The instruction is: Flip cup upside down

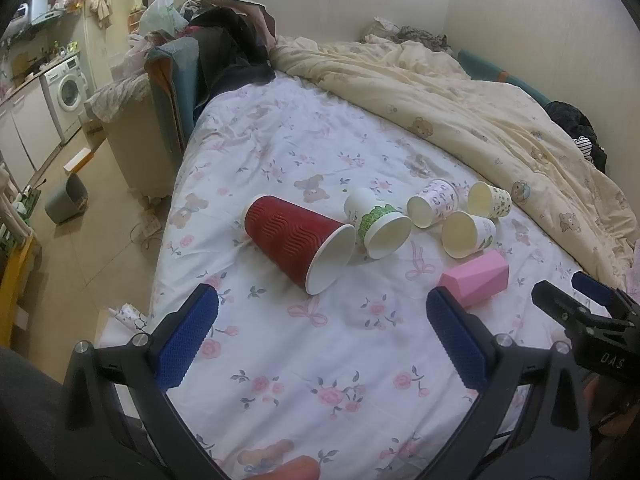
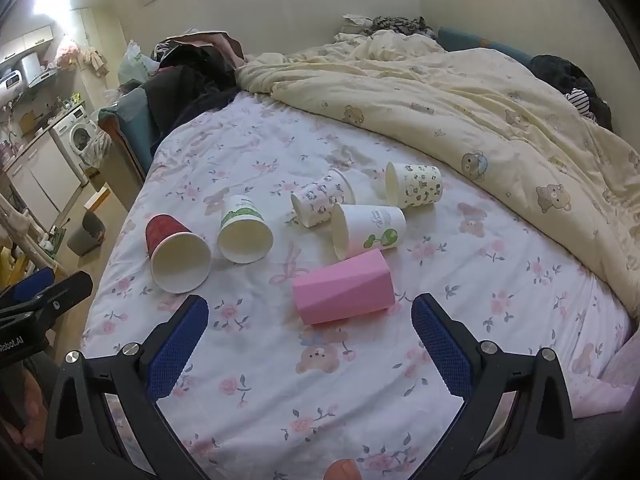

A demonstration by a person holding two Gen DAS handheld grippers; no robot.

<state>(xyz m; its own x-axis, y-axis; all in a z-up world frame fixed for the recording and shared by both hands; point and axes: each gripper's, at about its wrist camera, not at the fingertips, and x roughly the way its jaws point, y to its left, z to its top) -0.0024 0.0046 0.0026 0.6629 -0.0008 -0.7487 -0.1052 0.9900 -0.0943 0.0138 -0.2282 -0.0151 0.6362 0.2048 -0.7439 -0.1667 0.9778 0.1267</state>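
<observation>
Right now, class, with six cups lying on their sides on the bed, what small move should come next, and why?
Probably ease the right tool forward around the pink faceted plastic cup. It lies on its side nearest that tool, roughly centred ahead of the open, empty jaws. The left tool is also open, with the red ribbed paper cup ahead of it but farther off.

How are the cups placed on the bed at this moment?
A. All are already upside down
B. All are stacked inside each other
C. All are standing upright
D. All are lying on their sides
D: the red cup, the pink cup and the four white printed cups, such as the one with a green print, all lie tipped over on the floral sheet, with their side walls on the fabric.
</observation>
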